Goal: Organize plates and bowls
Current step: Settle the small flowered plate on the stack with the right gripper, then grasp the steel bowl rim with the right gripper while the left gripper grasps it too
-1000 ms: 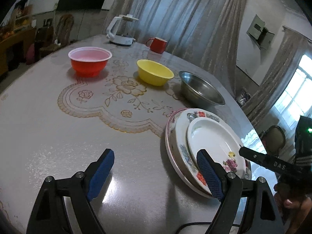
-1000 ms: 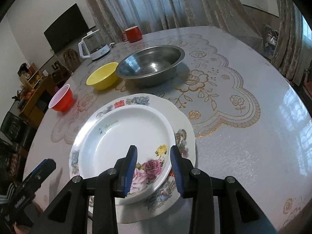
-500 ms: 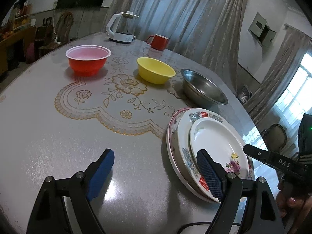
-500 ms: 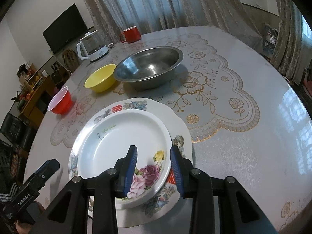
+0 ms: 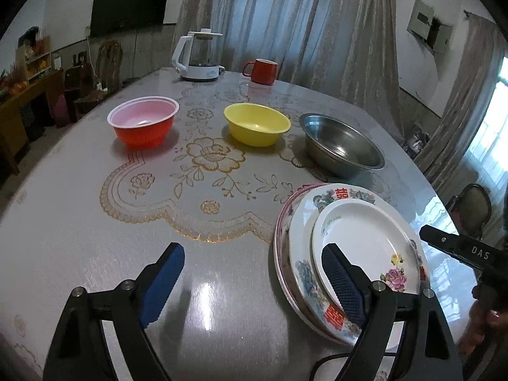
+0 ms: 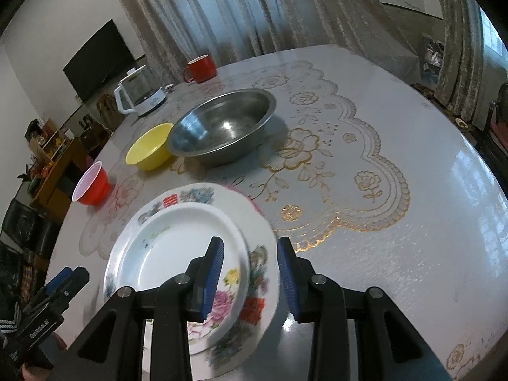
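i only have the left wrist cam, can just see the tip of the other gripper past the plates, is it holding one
Observer: No. The right gripper has its jaws apart and they press on nothing.
Operator: so where is it over the stack
Observer: Above the stack's near edge. The rim of the top plate shows in the gap between its fingers.

Home dining/living room.
Wall TV [image 5: 128, 1], curtains [image 5: 285, 19], kettle [image 5: 198, 55] and mug [image 5: 262, 71] on a bench [image 5: 79, 222] with floral cover.
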The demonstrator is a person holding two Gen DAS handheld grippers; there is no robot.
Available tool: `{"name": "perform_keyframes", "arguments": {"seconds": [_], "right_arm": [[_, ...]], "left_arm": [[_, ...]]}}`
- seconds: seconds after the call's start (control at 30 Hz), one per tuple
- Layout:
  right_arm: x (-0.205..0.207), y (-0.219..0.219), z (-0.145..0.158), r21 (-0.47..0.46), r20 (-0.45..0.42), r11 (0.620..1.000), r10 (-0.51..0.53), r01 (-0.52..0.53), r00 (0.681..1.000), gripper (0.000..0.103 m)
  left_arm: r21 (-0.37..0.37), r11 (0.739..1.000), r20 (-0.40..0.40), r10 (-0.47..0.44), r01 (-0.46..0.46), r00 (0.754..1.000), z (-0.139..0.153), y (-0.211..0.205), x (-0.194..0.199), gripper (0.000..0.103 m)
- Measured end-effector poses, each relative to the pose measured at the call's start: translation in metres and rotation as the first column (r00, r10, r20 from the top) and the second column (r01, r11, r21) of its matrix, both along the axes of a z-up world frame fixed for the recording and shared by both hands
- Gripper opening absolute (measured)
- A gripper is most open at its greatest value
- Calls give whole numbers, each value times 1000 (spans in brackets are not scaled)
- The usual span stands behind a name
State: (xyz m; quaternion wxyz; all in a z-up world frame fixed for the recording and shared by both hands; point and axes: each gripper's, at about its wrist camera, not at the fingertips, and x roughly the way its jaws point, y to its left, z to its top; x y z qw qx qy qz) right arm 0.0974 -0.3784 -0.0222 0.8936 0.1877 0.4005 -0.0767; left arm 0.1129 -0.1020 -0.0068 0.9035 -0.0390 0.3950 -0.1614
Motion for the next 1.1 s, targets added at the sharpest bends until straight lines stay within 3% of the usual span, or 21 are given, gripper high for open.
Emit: {"name": "perform_keyframes", "arguments": {"seconds": [0.73, 0.9, 1.1], "right_arm": [[38, -44, -4, -22, 8, 1000, -10, 10, 1000, 35], [63, -54, 2, -55, 30, 998, -18, 20, 999, 35], [101, -65, 3, -28, 82, 1000, 8, -6, 997, 36]], "left_arm": [[75, 996, 7, -41, 40, 999, 8, -27, 23, 91], [58, 997, -1, -42, 42, 999, 8, -28, 30, 91], [23, 999, -15, -42, 43, 999, 15, -26, 48, 91]]}}
